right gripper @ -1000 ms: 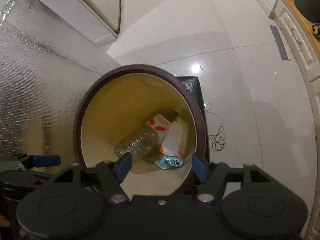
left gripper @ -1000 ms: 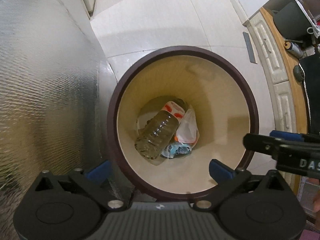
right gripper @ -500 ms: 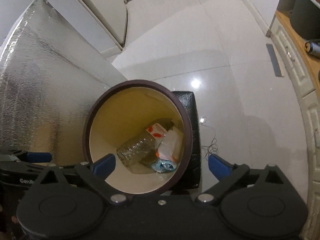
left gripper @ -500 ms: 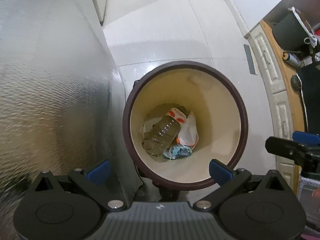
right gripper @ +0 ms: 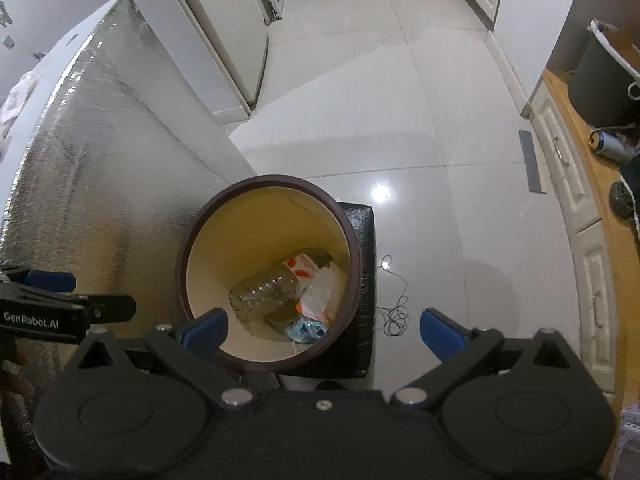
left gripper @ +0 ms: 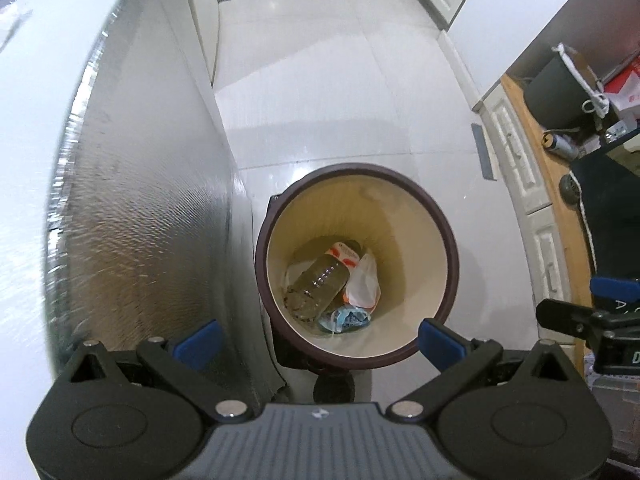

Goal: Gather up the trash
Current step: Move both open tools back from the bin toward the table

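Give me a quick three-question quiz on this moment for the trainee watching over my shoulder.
1. True or false: the clear plastic bottle lies inside the round bin.
2. Which item lies nearest the bin's near wall in the left wrist view: A) the blue-and-white wrapper, B) the bottle's orange-and-white label?
3. Is anything between the fingers of the right tool?

Key:
1. True.
2. A.
3. No; its jaws are opening, nothing between them, and the left tool is empty too.
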Motion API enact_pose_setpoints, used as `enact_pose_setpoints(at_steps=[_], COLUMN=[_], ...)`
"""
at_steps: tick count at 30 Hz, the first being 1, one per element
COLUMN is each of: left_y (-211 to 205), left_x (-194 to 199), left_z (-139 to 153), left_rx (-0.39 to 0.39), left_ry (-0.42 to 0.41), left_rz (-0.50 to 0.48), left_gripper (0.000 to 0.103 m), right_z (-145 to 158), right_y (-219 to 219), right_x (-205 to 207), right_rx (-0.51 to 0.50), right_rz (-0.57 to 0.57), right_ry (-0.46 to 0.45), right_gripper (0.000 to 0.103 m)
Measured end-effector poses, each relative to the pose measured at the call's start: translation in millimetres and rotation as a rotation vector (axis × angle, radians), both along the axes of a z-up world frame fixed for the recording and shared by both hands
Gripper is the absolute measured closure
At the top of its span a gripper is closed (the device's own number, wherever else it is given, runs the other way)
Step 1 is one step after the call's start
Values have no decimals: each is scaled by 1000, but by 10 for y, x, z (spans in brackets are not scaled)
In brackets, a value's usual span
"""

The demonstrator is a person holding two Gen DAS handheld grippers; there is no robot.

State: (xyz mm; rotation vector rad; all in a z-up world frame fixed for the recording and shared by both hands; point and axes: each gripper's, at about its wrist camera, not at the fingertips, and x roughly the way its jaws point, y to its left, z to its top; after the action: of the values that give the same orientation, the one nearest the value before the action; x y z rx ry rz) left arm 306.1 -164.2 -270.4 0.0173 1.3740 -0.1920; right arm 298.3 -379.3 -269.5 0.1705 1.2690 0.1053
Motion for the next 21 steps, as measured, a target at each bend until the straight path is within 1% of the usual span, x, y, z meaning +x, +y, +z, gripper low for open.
enact_pose_setpoints(at_steps=[4, 11, 16, 21], left_y=[31, 58, 124, 207], left_x=[-118, -283, -387, -512], left_z=[179, 392, 571, 801], left_rx=[-16, -25, -32, -52], left_ry=[-28, -64, -99, -148], left_rz=[9, 11, 14, 23], left_gripper=[0, 0, 0, 0], right_z=[138, 341, 488, 706], right_y=[2, 31, 62, 65], right_x=[-108, -258, -340, -449], right_rx=[-7, 0, -21, -36], right_rz=[-6, -20, -20, -24], right_ry=[-8, -39, -52, -87], right_gripper=[0, 0, 0, 0])
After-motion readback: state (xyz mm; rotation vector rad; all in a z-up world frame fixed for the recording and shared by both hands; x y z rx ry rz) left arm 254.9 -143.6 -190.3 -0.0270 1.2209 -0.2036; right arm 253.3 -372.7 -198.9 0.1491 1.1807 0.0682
